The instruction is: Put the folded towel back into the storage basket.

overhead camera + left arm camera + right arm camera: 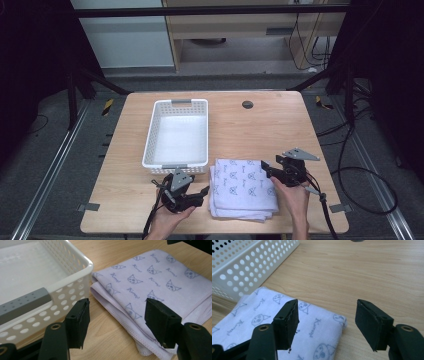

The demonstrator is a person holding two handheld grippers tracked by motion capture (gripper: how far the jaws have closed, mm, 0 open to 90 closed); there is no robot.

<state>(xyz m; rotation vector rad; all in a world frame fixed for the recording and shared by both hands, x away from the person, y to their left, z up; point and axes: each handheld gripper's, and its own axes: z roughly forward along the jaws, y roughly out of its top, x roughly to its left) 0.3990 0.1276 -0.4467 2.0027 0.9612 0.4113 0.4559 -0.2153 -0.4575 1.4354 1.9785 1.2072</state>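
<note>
- On the left of the wooden table (125, 165) we see the white basket (176, 136), standing empty.
- Below it, our left gripper (198, 192) hovers with jaws wide apart and nothing between them, aimed at the near left edge of the towel.
- The folded towel (243, 187) lies flat, just beside the basket's near corner.
- Our right gripper (265, 166) is at the towel's far right corner, jaws wide and gripping nothing.

Each claw, left (200, 192) and right (266, 167), is showing matte black jaws with brass-coloured rivets, a grey three-cornered plate on top and a black cable trailing behind; forearms are showing bare.
</note>
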